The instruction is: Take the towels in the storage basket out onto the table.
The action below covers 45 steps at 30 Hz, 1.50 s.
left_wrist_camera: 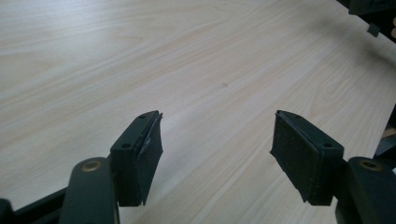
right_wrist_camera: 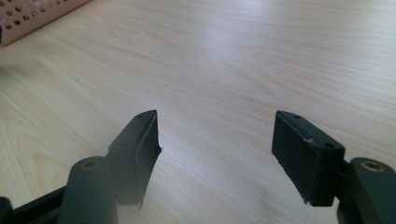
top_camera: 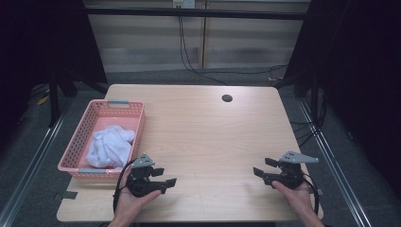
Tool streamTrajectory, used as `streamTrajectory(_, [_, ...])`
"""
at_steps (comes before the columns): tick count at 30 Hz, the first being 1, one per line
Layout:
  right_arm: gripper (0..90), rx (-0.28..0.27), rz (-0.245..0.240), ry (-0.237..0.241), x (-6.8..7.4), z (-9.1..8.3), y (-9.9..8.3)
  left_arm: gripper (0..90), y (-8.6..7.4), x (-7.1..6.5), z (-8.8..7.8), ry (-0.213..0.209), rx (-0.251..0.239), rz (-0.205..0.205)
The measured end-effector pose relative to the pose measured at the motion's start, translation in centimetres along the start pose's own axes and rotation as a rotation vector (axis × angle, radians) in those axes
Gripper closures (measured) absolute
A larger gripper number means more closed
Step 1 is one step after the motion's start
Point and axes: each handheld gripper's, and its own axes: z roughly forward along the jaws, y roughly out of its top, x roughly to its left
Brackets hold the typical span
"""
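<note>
Left gripper [top_camera: 164, 177], black, two-jawed, in my left hand [top_camera: 128, 201] low over the near edge of the pale wood-grain table [top_camera: 208, 137]: jaws spread, nothing between them, just beside the pink perforated plastic basket [top_camera: 75, 146], probably so a reach there stays short. Right gripper [top_camera: 263, 168], same make, well apart by the right edge: jaws spread and empty, likely waiting. Crumpled white cloth [top_camera: 111, 145]: inside the basket, ungripped.
</note>
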Motion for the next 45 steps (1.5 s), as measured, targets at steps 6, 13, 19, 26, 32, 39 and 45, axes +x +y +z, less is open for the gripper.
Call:
streamTrajectory(6, [31.6, 0.008, -0.014, 0.023, 0.5, 0.0, 0.0, 28.9, 0.1, 1.0, -2.8, 0.007, -0.094, -0.075])
streamTrajectory(13, [31.5, -0.001, -0.014, 0.037, 0.4, 0.0, 0.1, 29.2, 0.0, 1.9, -5.0, 0.064, -0.112, -0.059])
streamTrajectory(19, [30.8, -0.014, -0.02, 0.067, 0.7, -0.1, 0.1, 29.6, 1.2, 2.7, -6.7, 0.104, -0.118, -0.028])
streamTrajectory(26, [30.5, -0.011, -0.023, 0.062, 0.6, -0.1, 0.2, 28.6, 2.2, 5.0, -8.5, 0.153, -0.095, -0.037])
streamTrajectory(32, [30.4, -0.008, -0.022, 0.064, 0.6, 0.0, 0.2, 23.1, 2.8, 7.3, -9.7, 0.223, -0.071, -0.074])
streamTrajectory(39, [30.2, -0.006, -0.025, 0.063, 0.7, 0.0, 0.2, 18.2, 3.3, 9.5, -11.1, 0.279, -0.073, -0.092])
streamTrajectory(45, [30.1, 0.007, -0.03, 0.071, 0.8, 0.3, 0.2, 21.1, 3.8, 12.1, -12.0, 0.323, -0.032, -0.126])
